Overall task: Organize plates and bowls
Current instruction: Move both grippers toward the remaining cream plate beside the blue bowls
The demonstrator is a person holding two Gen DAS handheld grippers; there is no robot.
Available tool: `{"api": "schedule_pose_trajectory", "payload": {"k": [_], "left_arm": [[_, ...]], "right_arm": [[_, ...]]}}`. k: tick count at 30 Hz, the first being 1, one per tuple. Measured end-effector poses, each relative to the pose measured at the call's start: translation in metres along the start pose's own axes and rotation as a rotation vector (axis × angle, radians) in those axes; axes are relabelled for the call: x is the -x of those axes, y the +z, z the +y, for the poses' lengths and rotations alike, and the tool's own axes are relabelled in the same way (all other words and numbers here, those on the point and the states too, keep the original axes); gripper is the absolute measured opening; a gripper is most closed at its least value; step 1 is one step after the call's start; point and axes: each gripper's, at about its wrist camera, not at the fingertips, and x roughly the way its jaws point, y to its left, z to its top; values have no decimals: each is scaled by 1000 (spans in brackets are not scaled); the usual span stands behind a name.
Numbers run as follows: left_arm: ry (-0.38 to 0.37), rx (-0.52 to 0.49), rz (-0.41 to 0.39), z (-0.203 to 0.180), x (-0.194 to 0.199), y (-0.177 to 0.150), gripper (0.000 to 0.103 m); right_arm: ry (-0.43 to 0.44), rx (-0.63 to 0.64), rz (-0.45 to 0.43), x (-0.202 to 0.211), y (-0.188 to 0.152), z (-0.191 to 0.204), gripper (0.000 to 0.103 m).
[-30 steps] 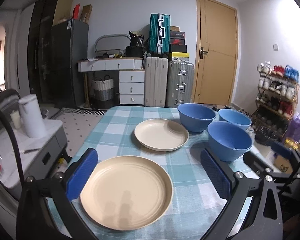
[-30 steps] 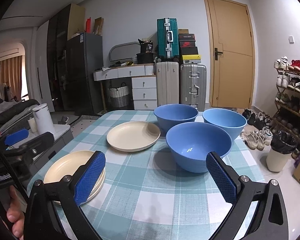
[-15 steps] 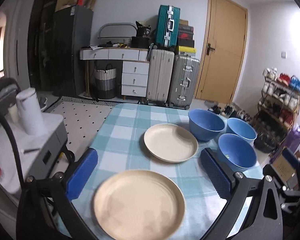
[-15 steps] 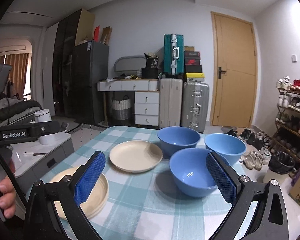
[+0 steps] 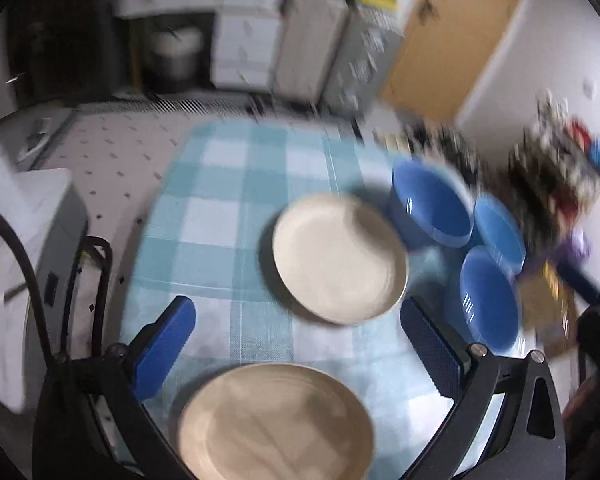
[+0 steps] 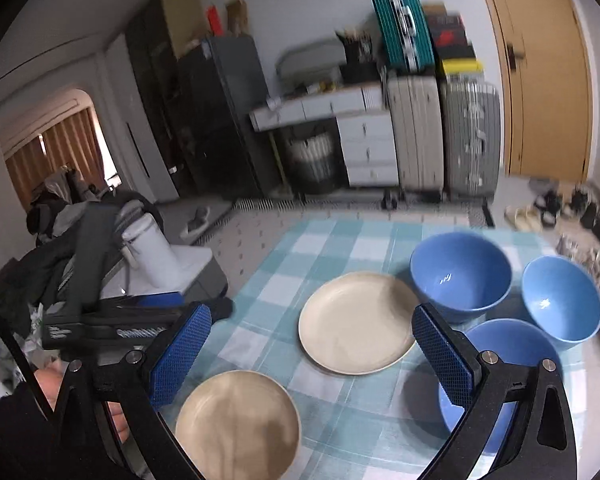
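Observation:
Two cream plates and three blue bowls sit on a teal checked tablecloth (image 5: 236, 208). The near plate (image 5: 276, 424) lies just below my open, empty left gripper (image 5: 298, 340); the far plate (image 5: 338, 258) lies beyond it. The bowls (image 5: 432, 210) (image 5: 500, 232) (image 5: 488, 294) cluster at the right. In the right wrist view my right gripper (image 6: 312, 354) is open and empty, high over the table, above the far plate (image 6: 356, 322), with the near plate (image 6: 238, 424) lower left and the bowls (image 6: 460, 276) (image 6: 562, 302) (image 6: 508, 352) at the right. The left wrist view is blurred.
A white side cabinet (image 6: 188, 268) with a white kettle (image 6: 152, 250) stands left of the table. Drawers and suitcases (image 6: 416, 136) line the back wall by a wooden door (image 6: 548, 76). A shoe rack (image 5: 560, 168) stands at the right. The left gripper's body (image 6: 112, 326) shows at the left.
Both grippers have risen and tilted down toward the table, so the plates and bowls are seen more from above. Both stay open. Nothing on the table has moved.

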Motion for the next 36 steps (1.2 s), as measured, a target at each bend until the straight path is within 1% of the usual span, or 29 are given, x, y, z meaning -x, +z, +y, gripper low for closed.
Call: {"api": "schedule_pose_trajectory", "payload": {"k": [1,2,3,4,6,7,9,10,11,13,14,16,18,19,20,22,23,24,26,27,29,30,32,34,36], "left_arm": [[22,-11,42,1,-15,7,103],[40,2,75,5,-28,14,103],[41,31,95,10,-38,19,103],[34,61,114,15,-47,23,103],[23,107,164,24,-65,30,103],[20,128,176,27,-73,33,103],[8,150,188,33,-88,38,103],[-3,155,206,35,-98,40,103],[-8,158,219,36,-103,41,101],[-20,163,244,38,-118,43,101],[-23,163,250,38,-123,44,101],[-23,161,260,37,-131,47,100],[6,153,267,34,-140,49,97],[32,147,273,32,-144,50,87],[51,139,280,31,-148,49,72],[75,118,302,28,-156,49,58],[101,111,314,26,-161,47,57],[102,115,316,26,-163,47,57],[81,127,317,26,-166,44,57],[82,126,318,26,-168,44,56],[84,126,325,25,-172,42,42],[84,129,329,25,-173,42,39],[78,124,325,23,-175,42,16],[72,118,335,21,-179,41,14],[83,106,327,20,-179,40,11]], "right_arm": [[7,-27,28,-9,6,-4,102],[17,-58,60,-20,11,-8,102],[25,-92,102,-32,16,-13,102],[23,-134,162,-49,21,-19,102],[7,-190,233,-72,24,-31,102],[7,-209,272,-84,24,-35,101],[-16,-260,334,-110,24,-47,101],[-25,-278,368,-120,22,-53,100],[-35,-294,398,-129,21,-58,97],[-43,-311,422,-136,14,-66,94],[-46,-306,435,-141,13,-66,94],[-76,-283,433,-146,13,-67,94],[-98,-274,442,-150,12,-72,94],[-113,-274,450,-153,11,-75,94],[-120,-277,451,-155,12,-77,94],[-141,-273,455,-158,11,-81,94],[-149,-266,458,-160,12,-82,94],[-163,-254,461,-162,11,-82,94],[-185,-233,480,-167,9,-82,94],[-194,-225,489,-170,8,-82,94],[-204,-214,500,-175,7,-82,94],[-205,-212,500,-177,7,-82,94],[-208,-217,499,-179,7,-84,94],[-204,-223,495,-179,7,-86,94],[-204,-222,497,-179,5,-88,94]]}}
